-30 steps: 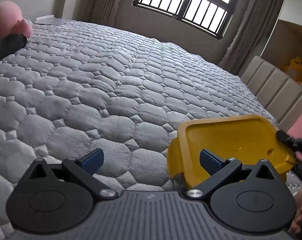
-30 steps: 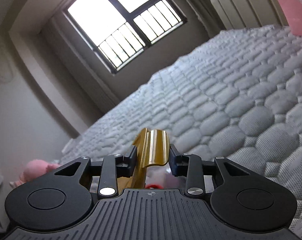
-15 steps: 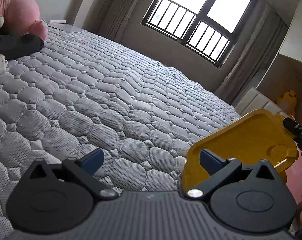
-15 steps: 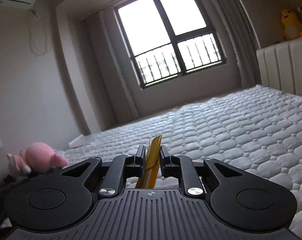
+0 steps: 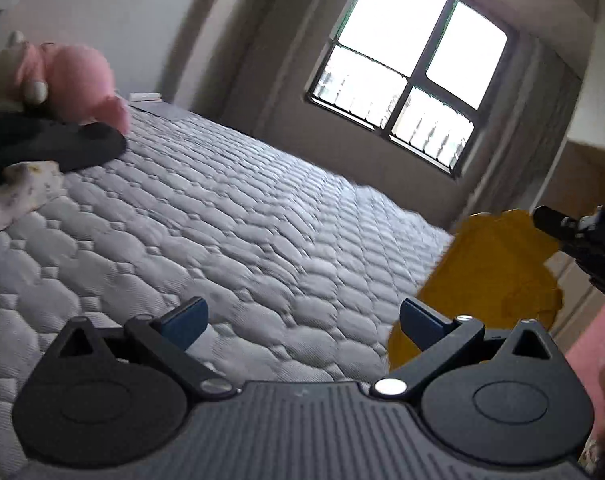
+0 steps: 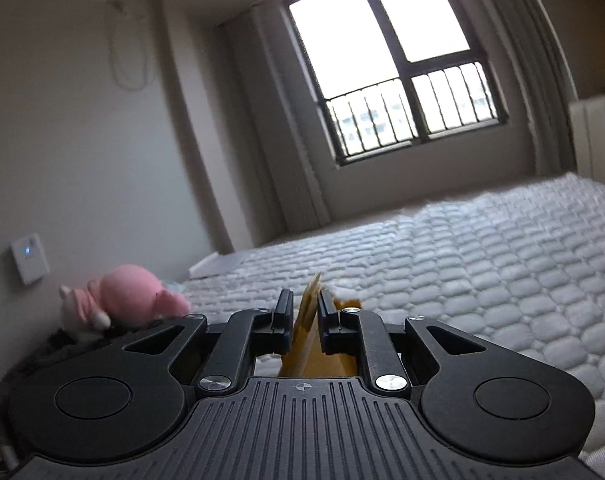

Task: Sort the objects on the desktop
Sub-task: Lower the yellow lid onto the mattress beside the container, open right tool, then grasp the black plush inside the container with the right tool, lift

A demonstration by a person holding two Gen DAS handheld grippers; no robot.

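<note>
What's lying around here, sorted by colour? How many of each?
Yellow: 1, the tray held by the right gripper
Pink: 1, the plush toy
Black: 1, the dark cloth
White patterned: 1, the small cloth
Total: 4

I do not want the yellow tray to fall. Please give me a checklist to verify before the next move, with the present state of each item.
1. Right gripper shut on the yellow tray: ok, its edge sits between the closed fingers.
2. Tray off the mattress: ok, it hangs in the air beside the bed.
3. Tray contents: cannot tell, the picture is blurred and the tray is tilted.
4. Left gripper free to help: ok, open with nothing between its fingers.
5. Bare mattress ahead for setting down: ok, the middle is bare; the pink plush toy and dark cloth lie at the far left.
6. Firmness of the grip: cannot tell, only a thin edge is pinched.
</note>
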